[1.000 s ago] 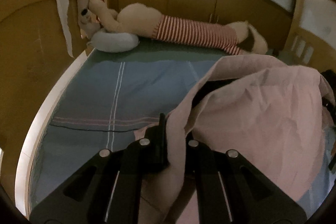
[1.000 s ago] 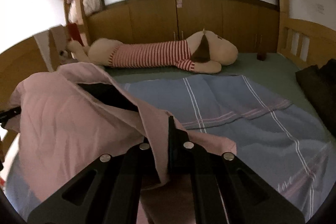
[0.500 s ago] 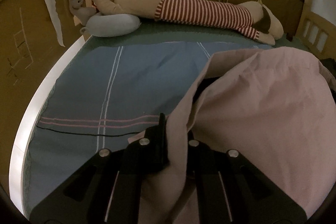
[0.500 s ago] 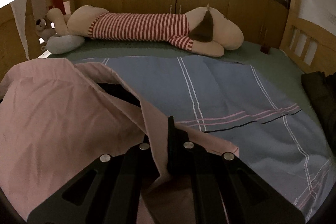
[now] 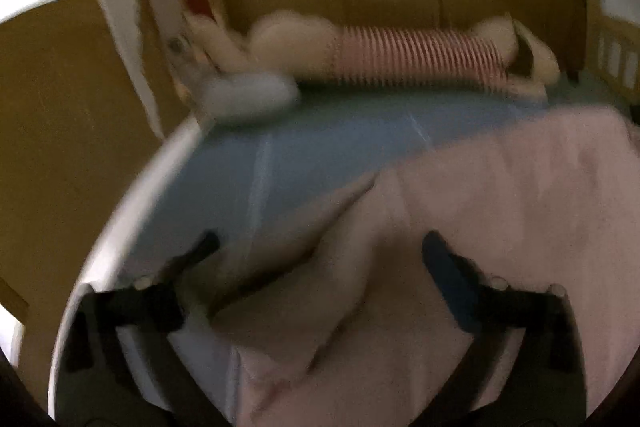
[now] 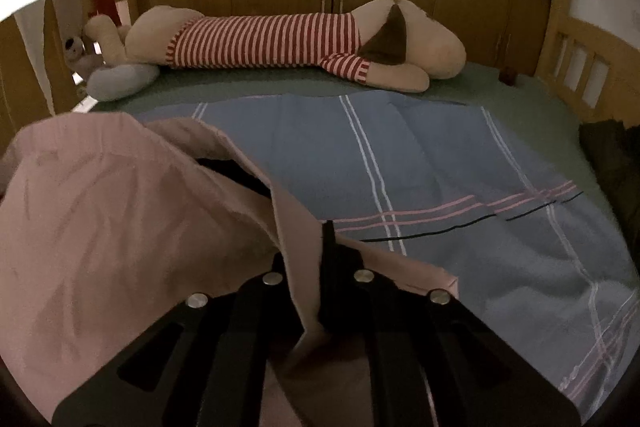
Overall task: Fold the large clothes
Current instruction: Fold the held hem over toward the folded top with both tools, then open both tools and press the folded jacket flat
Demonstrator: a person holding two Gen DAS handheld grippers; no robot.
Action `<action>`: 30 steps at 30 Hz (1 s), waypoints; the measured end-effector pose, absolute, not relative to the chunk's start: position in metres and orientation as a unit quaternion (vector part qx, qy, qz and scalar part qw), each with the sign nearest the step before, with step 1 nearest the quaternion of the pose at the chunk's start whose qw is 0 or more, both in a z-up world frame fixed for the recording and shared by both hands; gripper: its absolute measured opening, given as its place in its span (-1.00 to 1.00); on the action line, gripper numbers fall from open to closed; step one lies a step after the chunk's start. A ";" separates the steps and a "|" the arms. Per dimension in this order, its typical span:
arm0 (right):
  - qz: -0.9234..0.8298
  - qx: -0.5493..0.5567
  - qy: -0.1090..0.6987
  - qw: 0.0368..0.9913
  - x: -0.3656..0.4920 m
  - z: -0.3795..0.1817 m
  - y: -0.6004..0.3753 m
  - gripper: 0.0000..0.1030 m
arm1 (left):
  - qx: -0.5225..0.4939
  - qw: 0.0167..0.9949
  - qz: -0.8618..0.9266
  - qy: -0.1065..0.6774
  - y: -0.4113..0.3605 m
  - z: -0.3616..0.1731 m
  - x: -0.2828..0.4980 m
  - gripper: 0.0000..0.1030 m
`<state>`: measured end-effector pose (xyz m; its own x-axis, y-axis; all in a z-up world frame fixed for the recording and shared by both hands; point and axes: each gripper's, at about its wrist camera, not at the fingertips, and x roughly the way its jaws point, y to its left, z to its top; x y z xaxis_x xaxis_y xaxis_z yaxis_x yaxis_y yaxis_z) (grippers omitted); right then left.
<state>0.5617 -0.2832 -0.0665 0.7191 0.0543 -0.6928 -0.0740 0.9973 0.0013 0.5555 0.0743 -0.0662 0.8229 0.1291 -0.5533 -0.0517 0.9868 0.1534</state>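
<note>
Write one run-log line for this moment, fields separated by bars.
left gripper: jaws opening, releasing pink cotton garment | right gripper: jaws opening, garment between | surface: blue striped blanket

the left gripper (image 5: 318, 247), clamped on the pink garment (image 5: 500, 195) a second ago, is opening wide, cloth loose between its jaws. the right gripper (image 6: 316, 255) is starting to open too.

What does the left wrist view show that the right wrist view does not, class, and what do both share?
Only the left wrist view shows the left tool, jaws opening wide, pink cloth loose between them, and the white bed edge. Only the right wrist view shows the right tool, jaws starting to open with cloth between them, and a dark garment at the right. Both show the cloth, blue sheet and striped plush dog.
</note>
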 end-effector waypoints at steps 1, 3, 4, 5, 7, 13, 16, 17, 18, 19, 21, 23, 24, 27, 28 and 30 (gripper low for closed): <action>0.035 -0.012 0.370 0.928 0.560 -0.061 -0.284 -0.67 | 0.058 0.956 0.074 0.276 0.080 -0.049 0.552 0.96; 0.016 -0.013 0.355 0.935 0.555 -0.048 -0.287 0.03 | 0.043 0.963 0.104 0.244 0.086 -0.023 0.545 0.96; -0.002 -0.009 0.325 0.946 0.548 -0.035 -0.290 0.67 | 0.026 0.969 0.114 0.218 0.089 -0.005 0.538 0.96; -0.029 0.011 0.258 0.966 0.534 -0.013 -0.297 0.89 | 0.010 0.974 0.112 0.199 0.088 0.009 0.532 0.96; -0.067 0.066 0.156 0.983 0.507 0.022 -0.310 0.97 | -0.013 0.979 0.084 0.184 0.071 0.030 0.522 0.96; 0.010 0.126 0.163 0.979 0.495 0.053 -0.273 0.97 | 0.028 0.960 -0.002 0.277 -0.017 -0.011 0.544 0.96; 0.060 0.068 0.258 0.962 0.514 0.009 -0.214 0.97 | 0.075 0.942 0.005 0.326 -0.047 -0.059 0.562 0.96; 0.062 0.054 0.266 0.960 0.518 -0.002 -0.203 0.97 | 0.086 0.938 0.009 0.337 -0.051 -0.073 0.566 0.96; 0.061 0.031 0.277 0.958 0.523 -0.016 -0.189 0.97 | 0.092 0.935 0.014 0.344 -0.054 -0.084 0.570 0.96; 0.061 0.017 0.288 0.956 0.530 -0.031 -0.181 0.97 | 0.085 0.933 0.018 0.348 -0.054 -0.095 0.576 0.96; 0.052 0.008 0.317 0.947 0.544 -0.054 -0.175 0.97 | 0.069 0.933 0.018 0.353 -0.048 -0.106 0.582 0.96; 0.039 0.025 0.344 0.938 0.558 -0.074 -0.182 0.97 | 0.065 0.933 0.013 0.354 -0.049 -0.117 0.590 0.96; 0.038 0.034 0.353 0.934 0.564 -0.082 -0.187 0.97 | 0.068 0.933 0.012 0.354 -0.051 -0.123 0.593 0.96; 0.041 0.038 0.363 0.930 0.573 -0.100 -0.191 0.97 | 0.082 0.937 0.018 0.340 -0.059 -0.134 0.593 0.96; 0.040 0.038 0.363 0.930 0.576 -0.104 -0.191 0.97 | 0.088 0.938 0.022 0.336 -0.060 -0.135 0.594 0.96; 0.039 0.035 0.360 0.932 0.579 -0.114 -0.192 0.97 | 0.090 0.940 0.025 0.329 -0.061 -0.139 0.597 0.96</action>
<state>0.5788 -0.1919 -0.1137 0.7385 0.0973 -0.6672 -0.0470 0.9946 0.0930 0.5974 -0.0611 -0.1386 0.7819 0.1068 -0.6142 0.0117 0.9825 0.1858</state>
